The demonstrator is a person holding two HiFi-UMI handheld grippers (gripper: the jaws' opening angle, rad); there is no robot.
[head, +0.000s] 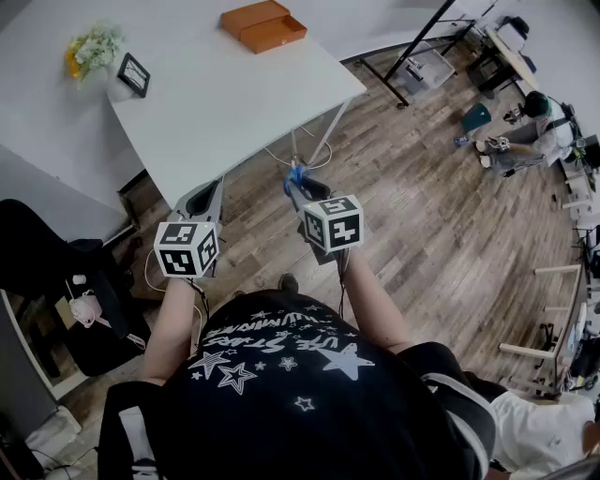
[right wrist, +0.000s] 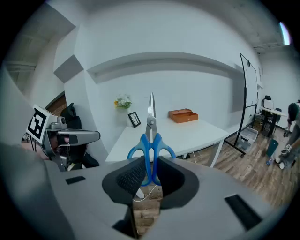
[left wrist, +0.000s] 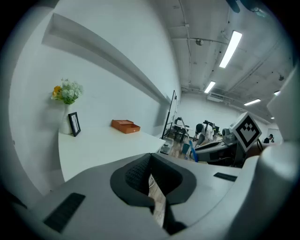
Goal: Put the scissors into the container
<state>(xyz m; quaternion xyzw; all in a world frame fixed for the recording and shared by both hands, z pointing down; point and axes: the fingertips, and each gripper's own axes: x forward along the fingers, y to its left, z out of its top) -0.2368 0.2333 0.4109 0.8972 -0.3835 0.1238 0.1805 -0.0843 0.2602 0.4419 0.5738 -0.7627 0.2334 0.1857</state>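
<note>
Wood floor fills most of the head view. The person stands on it, well back from the white surface. At the surface's far end sits the orange box, i.e. the container. It looks open w/ the lid laid back, but it's too small to be sure. A vase of flowers and a small picture frame stand at the other far corner, well apart from the box.

Both tongs are held in front of the body, over the floor, not over the surface. Left tongs: pads nearly pressed together, only a sliver of floor showing btw them, nothing held. Right tongs: pinching the scissors.

Risks, as I judge them:
- The whole carry to the box is yet to come, so any slip drops the scissors on the floor.
- The grip is only on the smooth plastic handles, low down, w/ the long blades sticking out as a lever. A bump on the surface edge could twist them loose.
- The blades lead, so the tip may catch the box wall or lid and shove the box.
- Unclear whether they'll lie flat inside; prob. need tilting in.

Scissors vs tongs: the lower ends of the blue handle loops sit btw the right pads, and the rest of the loops bulge out just past them. The closed blades point straight ahead of the tongs, toward the surface and box. The scissors are well apart from the left tongs.
</note>
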